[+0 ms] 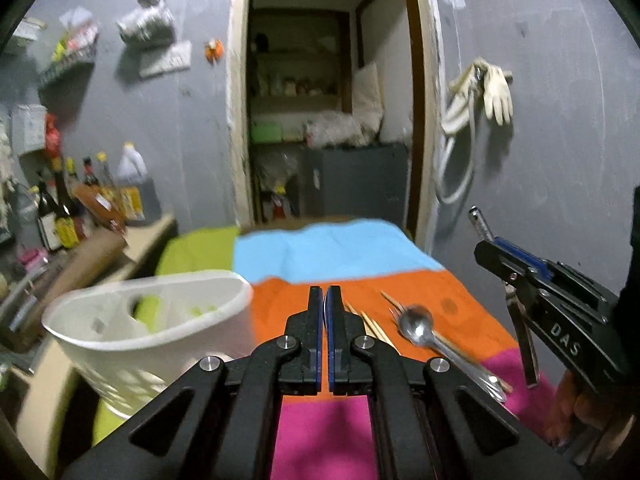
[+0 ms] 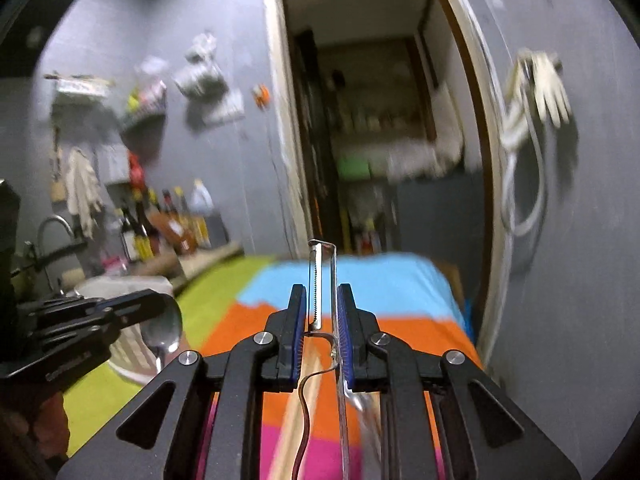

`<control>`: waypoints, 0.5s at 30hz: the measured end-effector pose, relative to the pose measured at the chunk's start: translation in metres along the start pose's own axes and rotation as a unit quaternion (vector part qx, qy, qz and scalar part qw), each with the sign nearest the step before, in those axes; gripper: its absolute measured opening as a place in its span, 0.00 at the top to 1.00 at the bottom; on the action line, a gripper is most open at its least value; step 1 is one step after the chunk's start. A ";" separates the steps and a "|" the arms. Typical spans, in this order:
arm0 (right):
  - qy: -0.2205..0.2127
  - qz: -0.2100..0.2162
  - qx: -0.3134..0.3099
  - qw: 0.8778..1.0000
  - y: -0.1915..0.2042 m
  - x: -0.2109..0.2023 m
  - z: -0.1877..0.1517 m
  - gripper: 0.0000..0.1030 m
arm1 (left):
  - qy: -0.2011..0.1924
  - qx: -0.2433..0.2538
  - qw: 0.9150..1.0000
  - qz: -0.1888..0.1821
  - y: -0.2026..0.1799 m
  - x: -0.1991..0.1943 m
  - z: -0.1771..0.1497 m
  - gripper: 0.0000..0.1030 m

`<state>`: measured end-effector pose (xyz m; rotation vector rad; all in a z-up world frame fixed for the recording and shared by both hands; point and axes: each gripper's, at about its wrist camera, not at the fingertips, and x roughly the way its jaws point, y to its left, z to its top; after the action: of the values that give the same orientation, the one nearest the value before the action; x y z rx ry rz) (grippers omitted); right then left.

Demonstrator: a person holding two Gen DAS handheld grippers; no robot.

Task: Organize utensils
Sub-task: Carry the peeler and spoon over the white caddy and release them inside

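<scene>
Steel peeler (image 2: 322,280) sits clamped in our right tool (image 2: 322,312); left tool (image 1: 323,312) closed empty beside white plastic caddy's (image 1: 152,320) rim, frame centre.

Legible text: "DAS" in white letters on the black body of the right tool (image 1: 486,240), left wrist view. Bottle labels unreadable.

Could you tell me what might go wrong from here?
1. The right gripper pinches only the thin metal frame of the peeler, so it may pivot or slip out.
2. The held spoon hangs from the tip of the left gripper; if released off target, it could miss the white basket.
3. A low sweep may scatter the loose spoon and chopsticks.
</scene>
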<state>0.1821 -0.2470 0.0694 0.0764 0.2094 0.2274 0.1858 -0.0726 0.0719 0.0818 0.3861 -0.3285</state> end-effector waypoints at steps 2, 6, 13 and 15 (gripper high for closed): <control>-0.040 0.011 -0.010 0.999 0.016 -0.002 0.009 0.87 | -0.021 0.001 1.000 0.013 0.012 -0.013 0.010 1.00; -0.094 0.041 -0.015 0.995 0.048 0.004 0.026 0.87 | -0.055 0.005 0.998 0.043 0.040 -0.034 0.028 1.00; -0.120 0.122 0.037 0.985 0.091 0.039 0.051 0.87 | -0.097 -0.019 0.988 0.116 0.116 -0.068 0.047 1.00; -0.126 0.137 0.050 0.981 0.104 0.052 0.058 0.87 | -0.103 -0.022 0.984 0.141 0.134 -0.072 0.050 1.00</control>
<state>0.2212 -0.1370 0.1259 0.2323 -0.0429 0.4777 0.1847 0.0680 0.1480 0.0573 0.1733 -0.0476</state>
